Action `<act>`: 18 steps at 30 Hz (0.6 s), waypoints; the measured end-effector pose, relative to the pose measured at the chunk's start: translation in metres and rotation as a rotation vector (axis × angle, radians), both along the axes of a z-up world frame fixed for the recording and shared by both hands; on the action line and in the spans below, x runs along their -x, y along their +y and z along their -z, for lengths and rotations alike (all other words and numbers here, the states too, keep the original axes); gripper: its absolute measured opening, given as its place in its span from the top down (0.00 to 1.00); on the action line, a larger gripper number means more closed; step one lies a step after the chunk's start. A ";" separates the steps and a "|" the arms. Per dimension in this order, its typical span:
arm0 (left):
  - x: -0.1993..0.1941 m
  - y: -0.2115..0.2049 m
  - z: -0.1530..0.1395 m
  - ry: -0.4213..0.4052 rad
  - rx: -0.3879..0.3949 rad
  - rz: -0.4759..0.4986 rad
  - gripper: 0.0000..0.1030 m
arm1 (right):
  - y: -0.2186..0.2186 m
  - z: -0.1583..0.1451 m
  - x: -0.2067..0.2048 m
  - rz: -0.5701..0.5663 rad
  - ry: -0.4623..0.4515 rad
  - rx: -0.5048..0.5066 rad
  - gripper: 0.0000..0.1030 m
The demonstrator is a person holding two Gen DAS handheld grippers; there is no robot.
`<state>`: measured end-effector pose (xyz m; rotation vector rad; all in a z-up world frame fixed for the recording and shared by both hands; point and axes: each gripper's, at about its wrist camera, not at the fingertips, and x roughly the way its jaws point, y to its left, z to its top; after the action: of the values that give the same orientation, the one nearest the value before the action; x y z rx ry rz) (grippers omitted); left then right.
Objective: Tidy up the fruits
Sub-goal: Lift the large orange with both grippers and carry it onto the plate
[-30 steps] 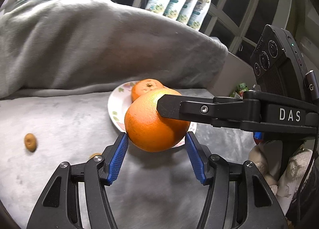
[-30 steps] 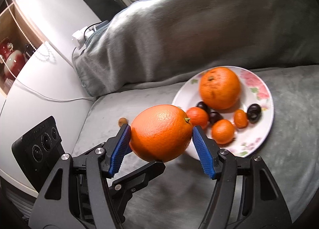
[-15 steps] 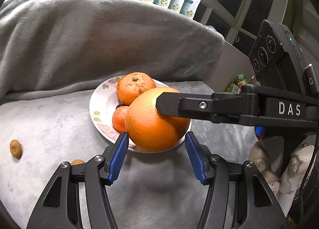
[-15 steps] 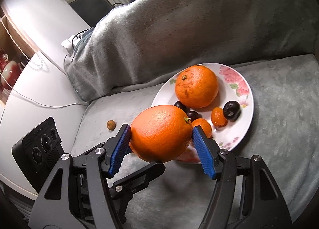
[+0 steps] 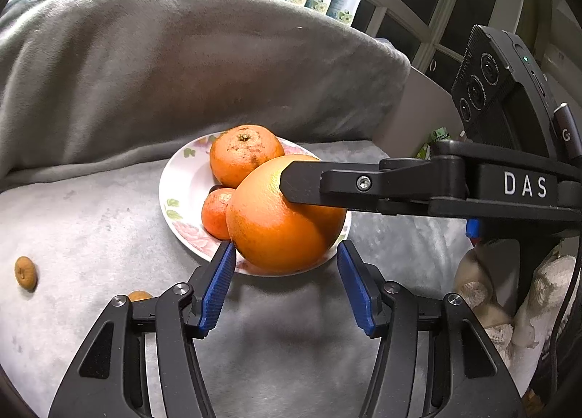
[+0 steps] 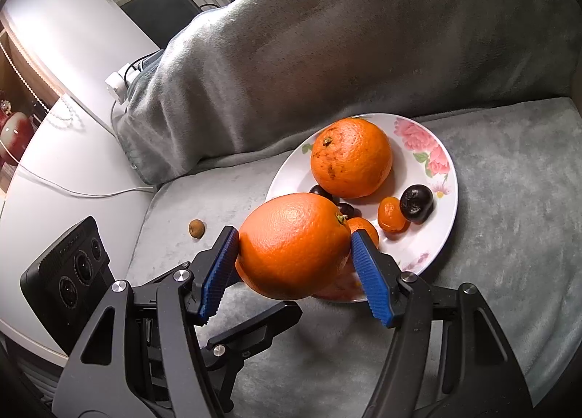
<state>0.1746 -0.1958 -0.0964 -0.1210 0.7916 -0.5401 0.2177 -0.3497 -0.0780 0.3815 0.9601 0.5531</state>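
My right gripper is shut on a large orange, its blue pads pressed on both sides. The fruit hangs over the near rim of a flowered white plate. On the plate lie another big orange, a small orange fruit and a dark fruit. In the left wrist view the same large orange shows under the right gripper's black finger. My left gripper stands open just below it, pads apart from the peel. One of its fingers shows beneath the orange.
Two small brown fruits lie on the grey cushion left of the plate. A bulky grey blanket rises behind it. A white table with a cable is at the left. A gloved hand holds the right tool.
The right gripper has carried the large orange closer to the plate, now overlapping its near rim. The left gripper stays open under it, with more of the plate in its view.
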 end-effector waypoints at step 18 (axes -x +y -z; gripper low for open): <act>0.013 0.004 -0.017 -0.053 -0.009 0.004 0.47 | -0.023 -0.006 0.001 0.091 -0.037 -0.007 0.35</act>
<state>0.1617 -0.1919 -0.0799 -0.0967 0.7424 -0.5410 0.2164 -0.3724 -0.0721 0.4180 0.9011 0.4792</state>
